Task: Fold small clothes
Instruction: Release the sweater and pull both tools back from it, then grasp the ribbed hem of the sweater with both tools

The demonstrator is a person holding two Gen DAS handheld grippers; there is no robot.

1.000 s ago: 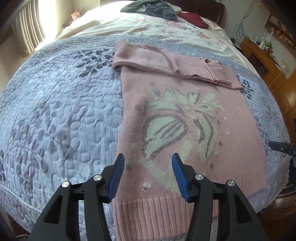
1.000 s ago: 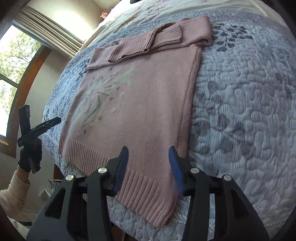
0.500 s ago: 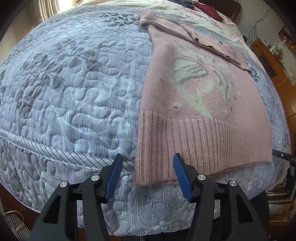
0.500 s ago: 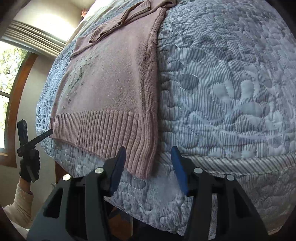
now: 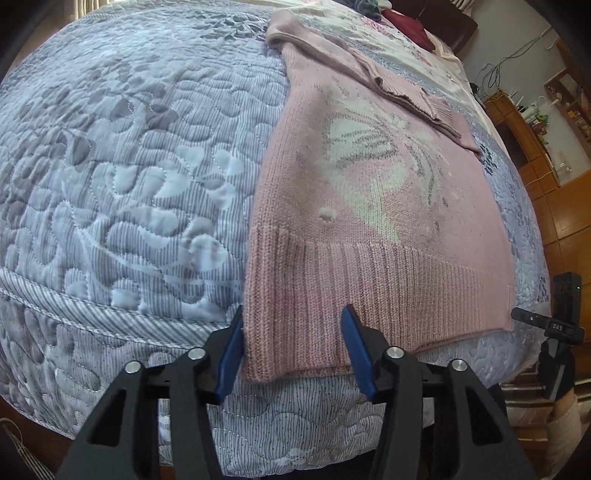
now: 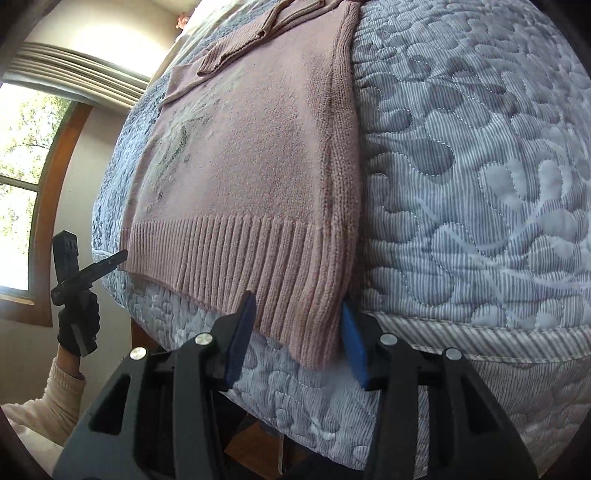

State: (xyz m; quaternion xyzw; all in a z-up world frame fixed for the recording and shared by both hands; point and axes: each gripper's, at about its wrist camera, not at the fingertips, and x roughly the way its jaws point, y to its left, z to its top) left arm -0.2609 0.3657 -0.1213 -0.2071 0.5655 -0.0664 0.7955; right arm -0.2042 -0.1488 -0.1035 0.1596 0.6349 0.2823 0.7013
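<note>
A pink knit sweater (image 5: 376,206) with a pale flower motif lies flat on the bed, sleeves folded across its top. Its ribbed hem hangs over the near edge. My left gripper (image 5: 293,325) is open, its blue pads either side of the hem's left corner. In the right wrist view the same sweater (image 6: 251,155) shows, and my right gripper (image 6: 297,317) is open astride the hem's right corner. Neither gripper has closed on the fabric.
A grey-blue quilted bedspread (image 5: 129,166) covers the bed and drops over its edge (image 6: 461,347). More clothes (image 5: 373,7) are piled at the far end. Wooden cabinets (image 5: 554,192) stand to the right, a window (image 6: 18,155) to the left.
Both grippers have come down and back to the near edge of the bed, closing in until each straddles one corner of the hem. The sweater has not moved.
</note>
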